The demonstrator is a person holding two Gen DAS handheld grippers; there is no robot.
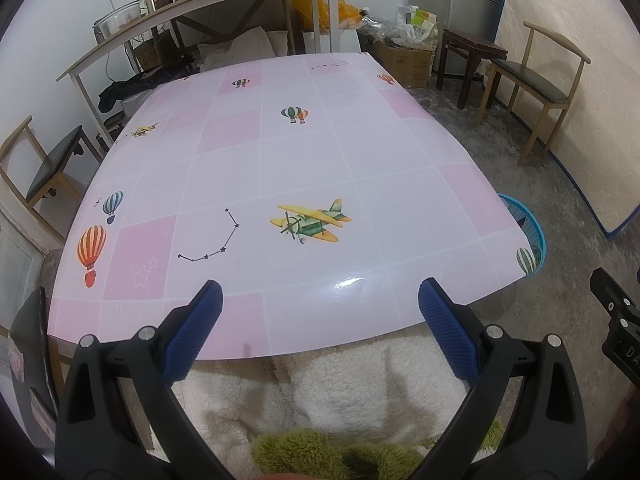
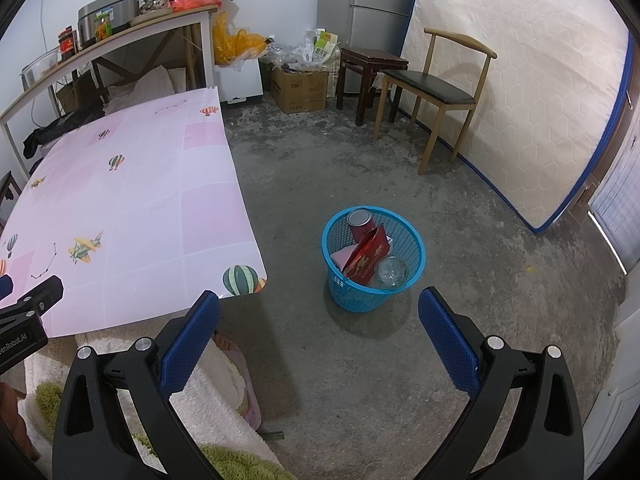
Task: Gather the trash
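The bin (image 2: 373,258) stands on the concrete floor (image 2: 460,280) just off the tabletop's (image 2: 152,216) near right corner. In the left wrist view that corner hides most of it, leaving only a sliver of blue mesh (image 1: 530,232). The right wrist view looks down into it: a red can (image 2: 361,223) leans against the far wall, a red packet (image 2: 368,258) lies tilted across the middle, and a clear glass or plastic piece (image 2: 393,272) sits at the near right. Something pink shows under the packet, too covered to name. The print on the packet cannot be read.

The left gripper (image 1: 320,304) hovers over the near edge of the tabletop, fingers spread wide with nothing between them; its blue pads (image 1: 200,328) angle outward. The right gripper (image 2: 319,312) is held above the floor, pointing toward the bin, jaws likewise released and empty. Each gripper shows partly at the edge of the other's view, cut off by the frame.

Below both grippers lies a fleecy white garment (image 1: 340,384) with green fuzzy trim, the person's lap, mostly cropped. A foot in a pink slipper (image 2: 236,356) peeks out beneath the table edge, half hidden by the fleece.

The tabletop, covered in a pink checked sheet with balloons and planes, carries no loose items in either view.
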